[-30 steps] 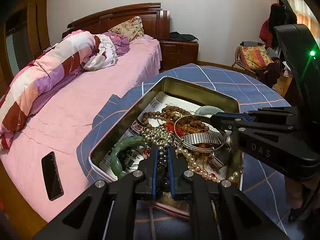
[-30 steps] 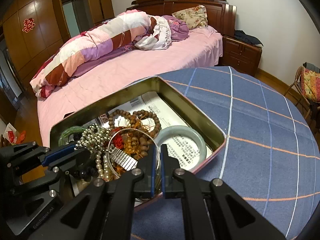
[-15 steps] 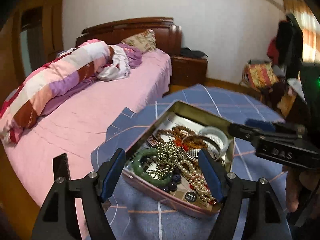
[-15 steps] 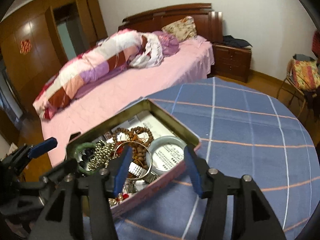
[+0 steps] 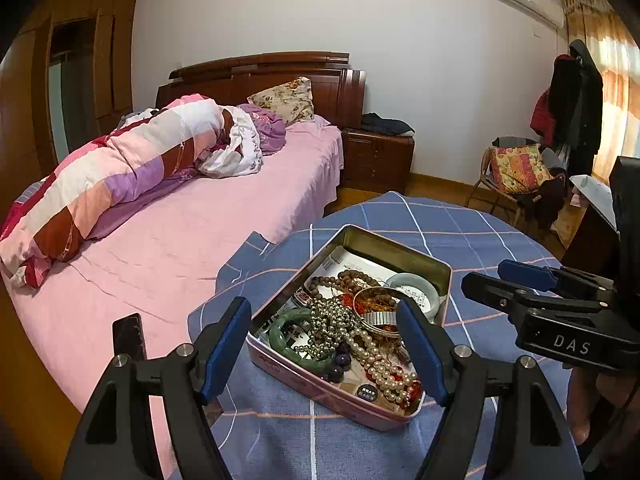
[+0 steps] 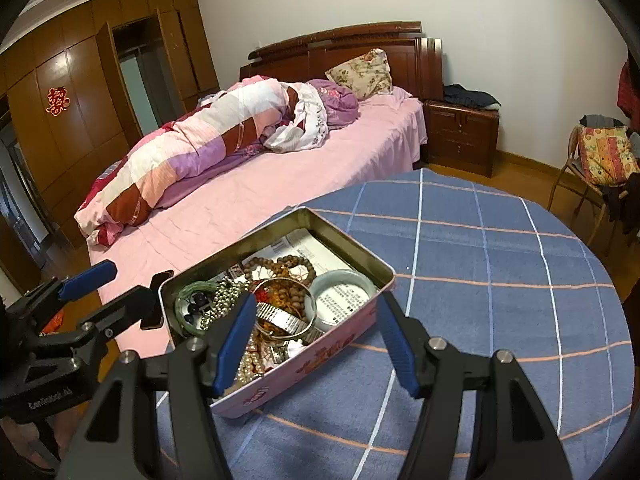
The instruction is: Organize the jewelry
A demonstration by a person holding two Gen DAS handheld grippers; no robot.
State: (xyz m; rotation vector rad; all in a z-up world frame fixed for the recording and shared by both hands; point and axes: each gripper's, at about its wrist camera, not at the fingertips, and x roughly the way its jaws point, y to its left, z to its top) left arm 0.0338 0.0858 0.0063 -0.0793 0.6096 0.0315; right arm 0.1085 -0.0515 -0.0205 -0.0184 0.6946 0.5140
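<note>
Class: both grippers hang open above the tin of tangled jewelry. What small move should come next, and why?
Probably lower the left gripper onto the green bangle. It lies at the tin's near corner, mostly clear of the bead strands, and both grippers are open and hold nothing.

My left gripper and right gripper are matte black plastic, each with jaws lined in blue pads and silver screws at the joints. White letters "DAS" mark the side of my right one. Bare skin of my hand shows beneath it.
</note>
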